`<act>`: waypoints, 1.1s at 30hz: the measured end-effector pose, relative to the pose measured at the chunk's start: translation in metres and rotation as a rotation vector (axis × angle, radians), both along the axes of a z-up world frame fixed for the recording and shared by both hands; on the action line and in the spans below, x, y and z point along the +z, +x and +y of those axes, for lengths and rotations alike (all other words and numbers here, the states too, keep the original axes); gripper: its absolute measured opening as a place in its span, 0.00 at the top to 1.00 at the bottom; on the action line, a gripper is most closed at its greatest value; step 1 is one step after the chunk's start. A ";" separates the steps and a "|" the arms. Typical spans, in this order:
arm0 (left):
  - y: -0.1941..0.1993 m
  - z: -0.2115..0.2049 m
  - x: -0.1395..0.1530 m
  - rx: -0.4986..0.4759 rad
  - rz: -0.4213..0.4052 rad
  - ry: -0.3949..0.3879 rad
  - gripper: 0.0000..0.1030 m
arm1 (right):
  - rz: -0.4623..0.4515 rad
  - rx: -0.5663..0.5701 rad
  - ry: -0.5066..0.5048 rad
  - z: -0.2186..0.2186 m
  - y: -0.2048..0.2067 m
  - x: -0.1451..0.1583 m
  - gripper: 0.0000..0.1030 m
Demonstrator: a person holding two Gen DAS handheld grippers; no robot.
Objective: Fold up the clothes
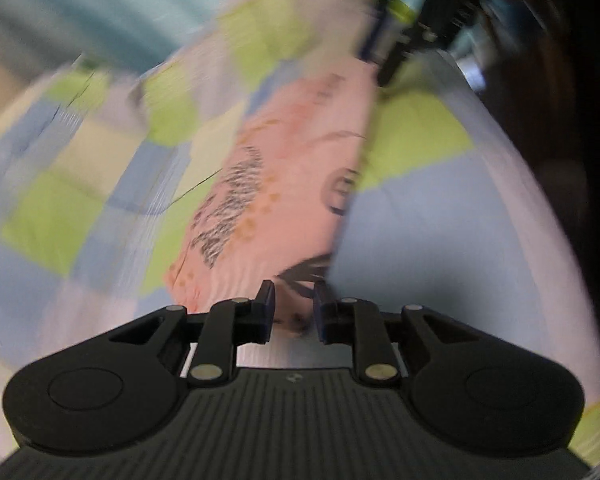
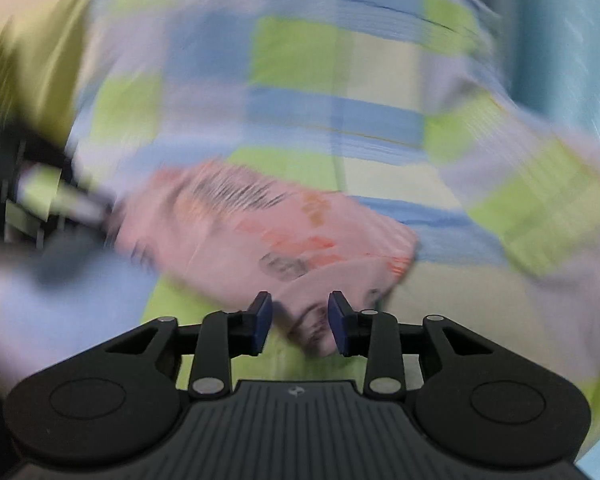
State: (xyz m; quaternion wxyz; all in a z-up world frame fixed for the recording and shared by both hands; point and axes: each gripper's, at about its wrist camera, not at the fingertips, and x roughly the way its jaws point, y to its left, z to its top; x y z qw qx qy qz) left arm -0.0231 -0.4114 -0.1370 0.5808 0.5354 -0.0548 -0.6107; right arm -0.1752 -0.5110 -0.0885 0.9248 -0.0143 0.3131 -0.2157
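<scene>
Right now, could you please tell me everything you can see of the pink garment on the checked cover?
The pink garment is soft, thin cloth printed with dark scribbled marks and orange shapes. It lies folded into a long, narrow strip on the checked cover of green, blue and pale squares. One end reaches between the open fingers of the right gripper, unpinched; the other end lies before the left gripper. Blur hides finer detail.

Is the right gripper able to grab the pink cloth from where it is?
Probably yes: the right gripper is open, a corner of the pink cloth already lies between its jaws, and nothing covers it.
</scene>
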 end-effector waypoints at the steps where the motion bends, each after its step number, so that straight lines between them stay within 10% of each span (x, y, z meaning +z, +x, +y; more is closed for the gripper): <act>1: -0.007 0.000 -0.007 -0.033 -0.059 0.013 0.84 | 0.047 0.026 -0.068 0.011 0.007 -0.003 0.58; 8: -0.019 -0.020 -0.023 -0.064 -0.181 -0.040 0.71 | 0.194 0.128 -0.406 0.045 0.038 -0.021 0.53; 17: 0.000 -0.032 -0.022 -0.008 -0.089 -0.025 0.96 | 0.285 0.256 -0.609 0.061 0.057 -0.048 0.60; 19: 0.002 -0.028 -0.020 -0.004 -0.073 -0.023 0.96 | 0.304 0.192 -0.575 0.049 0.057 -0.046 0.81; 27: 0.004 -0.021 -0.018 0.013 -0.062 -0.022 0.96 | 0.361 0.035 -0.485 0.016 0.032 -0.044 0.89; 31: 0.001 -0.015 -0.012 0.018 -0.062 -0.016 0.91 | 0.360 -0.016 -0.460 0.012 0.022 -0.039 0.82; 33: 0.001 -0.007 -0.009 0.016 -0.067 -0.015 0.89 | 0.347 -0.019 -0.466 0.019 0.015 -0.036 0.61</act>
